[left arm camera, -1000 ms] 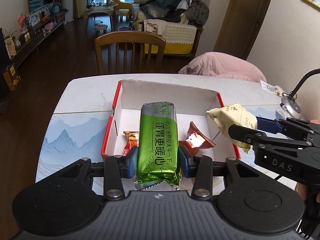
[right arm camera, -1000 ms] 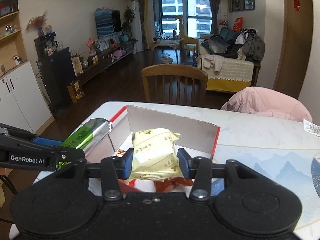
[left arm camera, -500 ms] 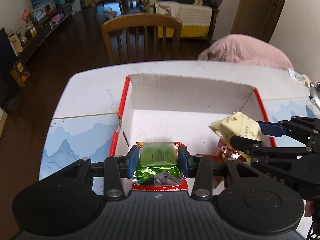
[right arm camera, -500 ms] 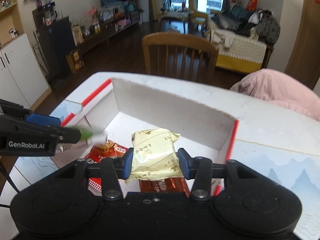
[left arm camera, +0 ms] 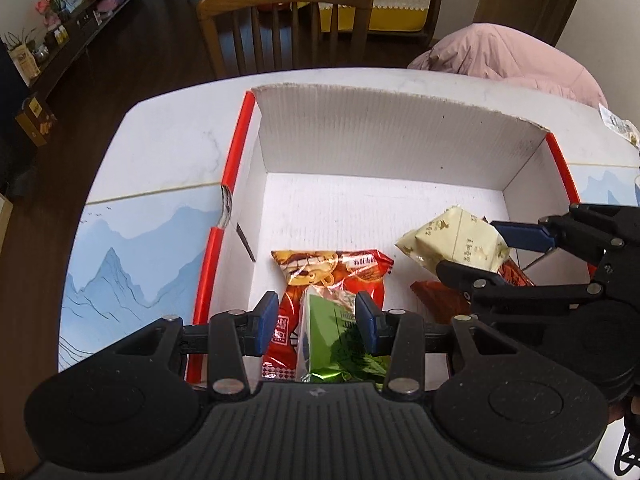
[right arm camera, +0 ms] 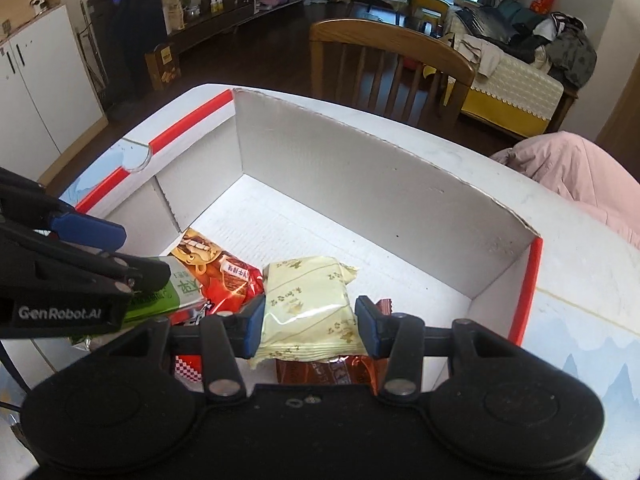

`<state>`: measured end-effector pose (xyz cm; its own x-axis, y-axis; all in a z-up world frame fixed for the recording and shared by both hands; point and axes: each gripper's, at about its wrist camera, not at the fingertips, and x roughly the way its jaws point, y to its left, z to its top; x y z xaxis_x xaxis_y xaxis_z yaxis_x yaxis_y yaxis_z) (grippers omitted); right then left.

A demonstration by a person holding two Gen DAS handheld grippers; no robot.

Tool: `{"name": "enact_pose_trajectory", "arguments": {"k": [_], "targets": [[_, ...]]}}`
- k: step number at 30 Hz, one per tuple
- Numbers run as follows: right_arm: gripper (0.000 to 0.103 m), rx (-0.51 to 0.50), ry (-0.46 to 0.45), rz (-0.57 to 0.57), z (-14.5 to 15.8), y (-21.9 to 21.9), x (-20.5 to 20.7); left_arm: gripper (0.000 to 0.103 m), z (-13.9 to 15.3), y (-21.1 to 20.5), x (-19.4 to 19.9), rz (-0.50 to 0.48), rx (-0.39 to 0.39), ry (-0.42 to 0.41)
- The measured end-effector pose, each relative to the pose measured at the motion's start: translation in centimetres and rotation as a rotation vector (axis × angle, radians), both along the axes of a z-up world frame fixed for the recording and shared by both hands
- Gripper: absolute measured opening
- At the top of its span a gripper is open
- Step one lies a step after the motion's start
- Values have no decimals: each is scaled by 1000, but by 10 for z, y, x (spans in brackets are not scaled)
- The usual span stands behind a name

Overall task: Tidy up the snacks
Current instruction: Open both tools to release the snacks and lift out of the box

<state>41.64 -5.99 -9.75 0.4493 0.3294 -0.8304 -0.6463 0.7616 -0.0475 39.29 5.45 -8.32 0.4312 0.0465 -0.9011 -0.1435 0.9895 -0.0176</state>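
The left gripper (left arm camera: 316,322), black plastic with blue pads, sits at the lower centre of its frame with its fingers parted around a glossy green foil packet (left arm camera: 340,340). The right-hand pad is close to the wrapper, the left-hand one stands clear of it, so whether it still pinches I cannot tell. The right gripper (right arm camera: 310,326), at the lower centre of its own frame, is closed on a soft, pale yellow pillow-shaped packet (right arm camera: 310,304) with crimped ends.

Largest is the smooth white table (left arm camera: 168,152), bearing a blue mountain-print mat (left arm camera: 132,256) at the left. On it stands an open corrugated cardboard box (left arm camera: 384,128), white inside with red-edged rims, filling the middle of both frames. Both grippers are over its near part.

On the box floor under the green packet lies a shiny red-and-gold wrapper (left arm camera: 332,268) (crinkled, with printed figures). A flatter brown-red packet (right arm camera: 328,372) lies beneath the yellow one, at lower centre of the right view.
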Motion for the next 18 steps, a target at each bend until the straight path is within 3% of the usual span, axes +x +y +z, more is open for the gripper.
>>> {"name": "enact_pose_trajectory", "arguments": {"k": [11, 18], "targets": [[58, 30, 4, -3, 14, -14, -8, 41, 12, 2, -13, 12, -23, -35], [60, 82, -19, -17, 40, -30, -31, 42, 31, 2, -34, 7, -41, -80]]}}
